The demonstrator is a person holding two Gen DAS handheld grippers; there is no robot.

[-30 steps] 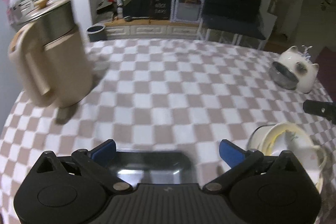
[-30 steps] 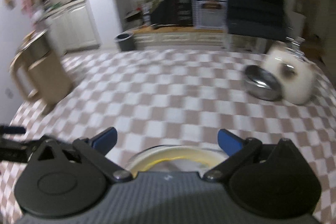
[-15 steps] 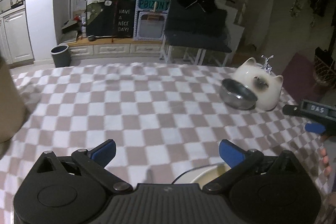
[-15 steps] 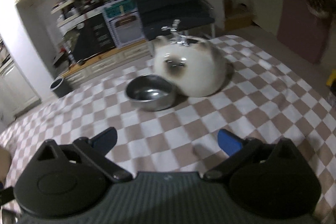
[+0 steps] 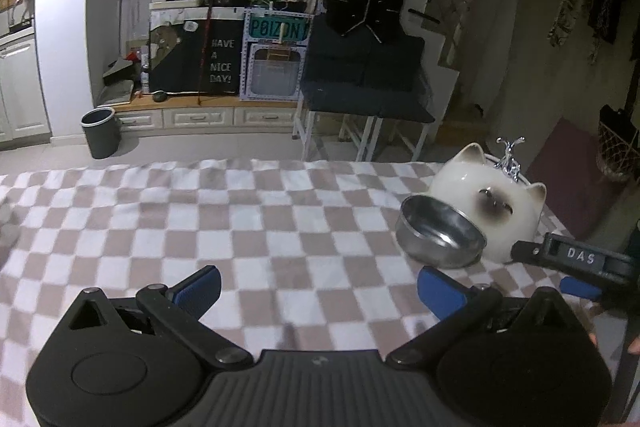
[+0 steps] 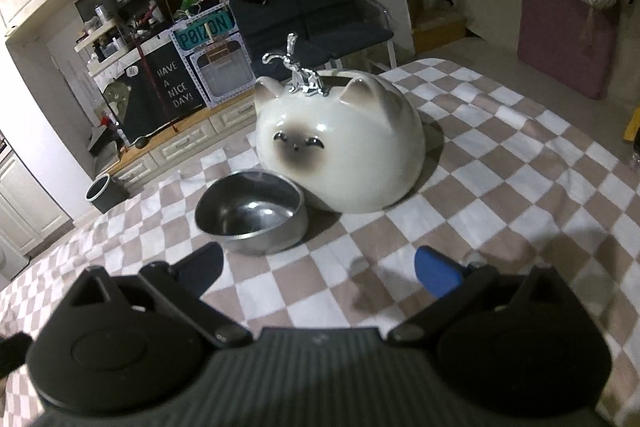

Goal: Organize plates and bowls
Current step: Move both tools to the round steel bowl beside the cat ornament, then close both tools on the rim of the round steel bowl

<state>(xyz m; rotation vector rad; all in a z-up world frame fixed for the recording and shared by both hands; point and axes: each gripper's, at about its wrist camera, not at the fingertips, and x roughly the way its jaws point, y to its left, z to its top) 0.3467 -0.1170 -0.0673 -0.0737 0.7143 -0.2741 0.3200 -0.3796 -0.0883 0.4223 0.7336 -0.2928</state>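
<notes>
Your right gripper (image 6: 318, 269), fingers spread and empty, faced the steel bowl (image 6: 251, 217) touching the cat jar (image 6: 340, 147) near the tabletop's far right edge; left gripper (image 5: 318, 285) likewise spread. Next, judge a rim pinch.

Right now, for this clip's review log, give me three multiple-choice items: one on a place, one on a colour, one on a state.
1. The steel bowl sits where?
A. in front of the cat-shaped ceramic pot
B. on top of the pot
C. on the floor

2. The tablecloth checks are:
A. red and black
B. brown and white
C. green and yellow

3. The right gripper is:
A. shut on the bowl
B. open, empty
C. shut on a plate

Answers: A, it stands by the pot's face; B, as the cloth shows; B, jaws apart, nothing between.
</notes>
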